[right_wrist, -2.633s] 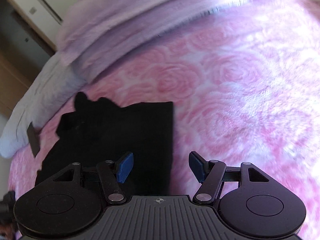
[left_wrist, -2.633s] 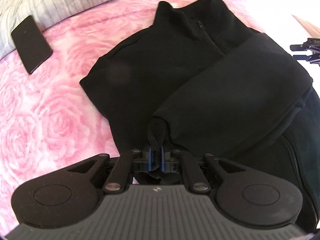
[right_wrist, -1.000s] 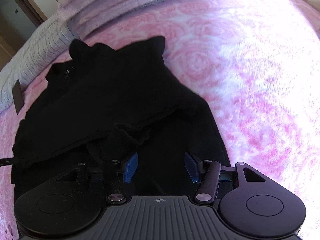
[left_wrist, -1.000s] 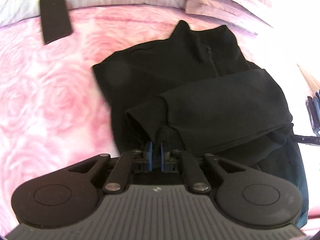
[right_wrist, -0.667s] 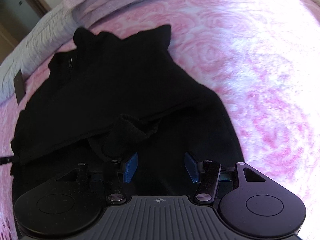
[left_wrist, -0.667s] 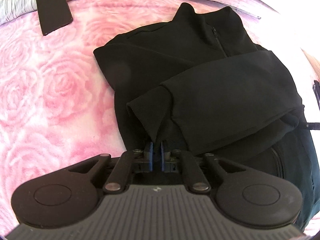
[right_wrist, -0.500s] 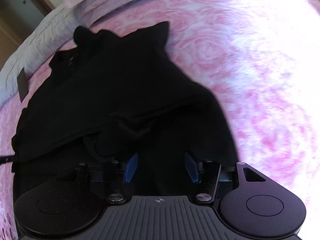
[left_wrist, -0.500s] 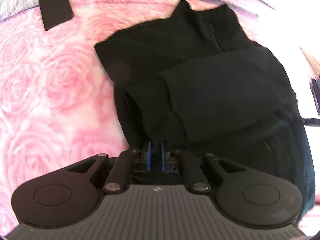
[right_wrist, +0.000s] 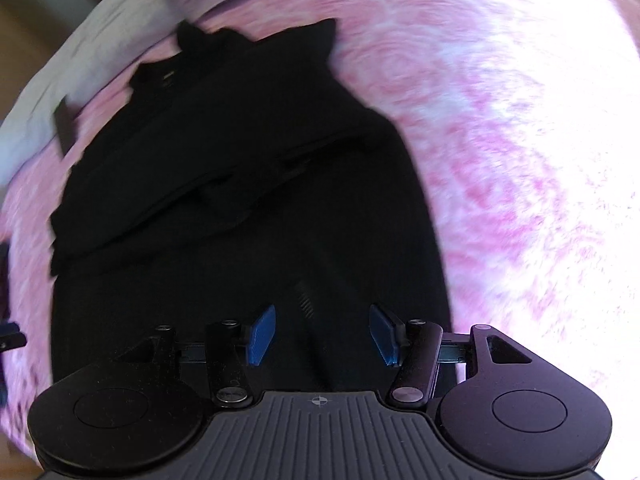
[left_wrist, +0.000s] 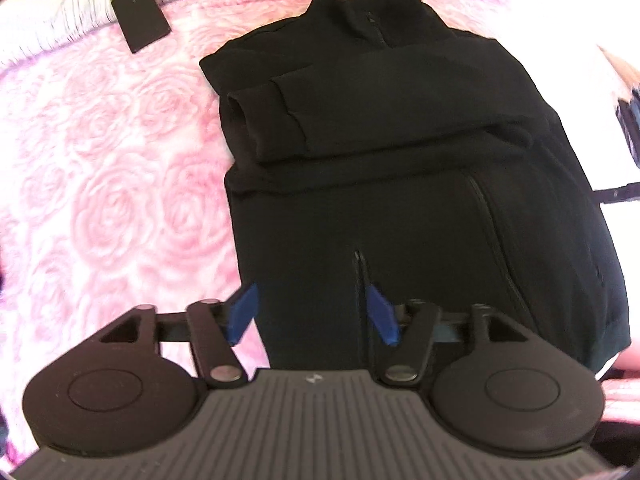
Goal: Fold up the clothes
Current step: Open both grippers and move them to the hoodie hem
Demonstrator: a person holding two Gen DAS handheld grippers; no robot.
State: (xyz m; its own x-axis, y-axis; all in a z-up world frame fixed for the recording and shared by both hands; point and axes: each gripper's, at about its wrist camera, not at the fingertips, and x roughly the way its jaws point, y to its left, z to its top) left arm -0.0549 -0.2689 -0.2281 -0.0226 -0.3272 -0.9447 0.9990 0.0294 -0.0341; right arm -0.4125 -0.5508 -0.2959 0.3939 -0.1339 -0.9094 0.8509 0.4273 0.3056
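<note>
Black zip jacket (left_wrist: 400, 184), sleeves crossed, on pink bedspread (left_wrist: 100, 200); left gripper (left_wrist: 312, 312) just opened, right gripper (right_wrist: 324, 334) spread, both empty. Next, you take the hem.

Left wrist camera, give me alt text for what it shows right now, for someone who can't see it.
A black zip jacket lies flat on a pink rose-patterned blanket, one sleeve folded across its chest. The left gripper hangs above the hem, its jaws just opened and holding nothing. A dark phone lies at the top left.
</note>
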